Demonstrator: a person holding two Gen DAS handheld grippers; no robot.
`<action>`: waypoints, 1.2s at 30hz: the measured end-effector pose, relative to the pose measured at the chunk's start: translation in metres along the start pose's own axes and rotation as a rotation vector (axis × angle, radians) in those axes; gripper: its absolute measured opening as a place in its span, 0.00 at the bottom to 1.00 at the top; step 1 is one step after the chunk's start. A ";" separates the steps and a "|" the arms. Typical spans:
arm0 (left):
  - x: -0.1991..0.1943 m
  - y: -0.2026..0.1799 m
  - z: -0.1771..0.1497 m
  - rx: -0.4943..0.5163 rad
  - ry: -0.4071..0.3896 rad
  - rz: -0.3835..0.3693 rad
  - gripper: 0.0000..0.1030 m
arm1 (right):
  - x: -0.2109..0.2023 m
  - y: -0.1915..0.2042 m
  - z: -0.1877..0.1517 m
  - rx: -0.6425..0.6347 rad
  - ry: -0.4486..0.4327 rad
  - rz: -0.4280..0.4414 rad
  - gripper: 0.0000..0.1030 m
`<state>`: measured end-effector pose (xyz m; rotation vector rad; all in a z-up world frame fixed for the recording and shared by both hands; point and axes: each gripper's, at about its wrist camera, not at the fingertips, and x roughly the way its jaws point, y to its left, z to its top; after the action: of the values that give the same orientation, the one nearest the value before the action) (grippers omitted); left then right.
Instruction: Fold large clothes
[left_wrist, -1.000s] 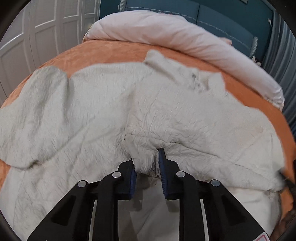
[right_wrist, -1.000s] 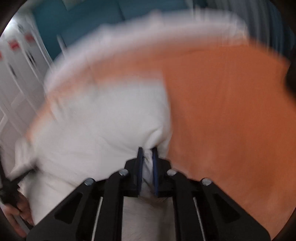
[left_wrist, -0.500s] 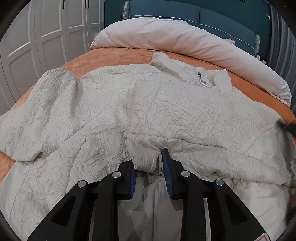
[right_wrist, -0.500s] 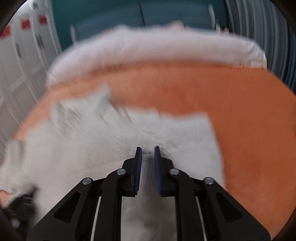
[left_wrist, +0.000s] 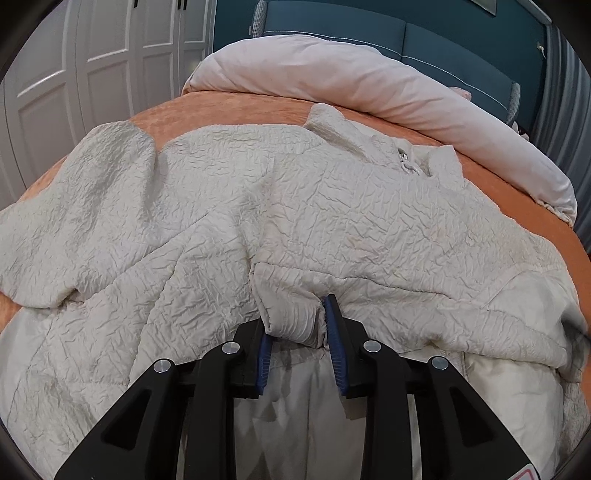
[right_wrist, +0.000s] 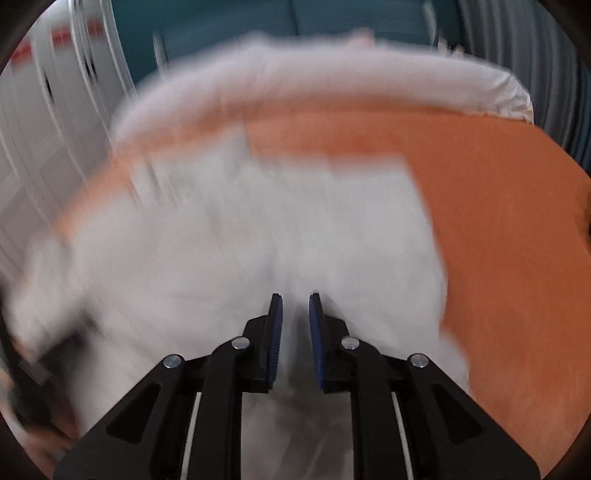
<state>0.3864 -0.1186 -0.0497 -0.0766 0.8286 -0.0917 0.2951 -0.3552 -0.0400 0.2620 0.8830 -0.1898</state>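
Cream crinkled fabric fills both views: we see a padded jacket (left_wrist: 332, 206) spread across the orange bedspread (left_wrist: 229, 114), collar and zip toward the rolled pale duvet (left_wrist: 369, 85). Our left gripper (left_wrist: 295, 325) is clamped on a bunched, ribbed cuff or hem fold (left_wrist: 291, 321) of the jacket, blue pads pressing both sides. Our right gripper (right_wrist: 295, 314) hangs over the jacket's blurred right part (right_wrist: 258, 240), jaws narrowly apart; we cannot tell whether cloth is pinched.

No readable text; red marks on cupboard doors (right_wrist: 44, 74) blurred
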 end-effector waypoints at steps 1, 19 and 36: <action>-0.001 0.000 0.001 -0.001 0.007 -0.003 0.29 | 0.003 -0.003 -0.003 0.005 0.003 0.017 0.12; -0.130 0.391 -0.014 -0.679 -0.065 0.278 0.73 | -0.117 0.139 -0.125 -0.169 -0.071 0.233 0.39; -0.152 0.349 0.084 -0.588 -0.235 -0.013 0.01 | -0.090 0.153 -0.153 -0.221 -0.069 0.218 0.53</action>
<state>0.3642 0.2478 0.0820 -0.6353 0.5980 0.1495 0.1681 -0.1581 -0.0403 0.1435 0.7932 0.1004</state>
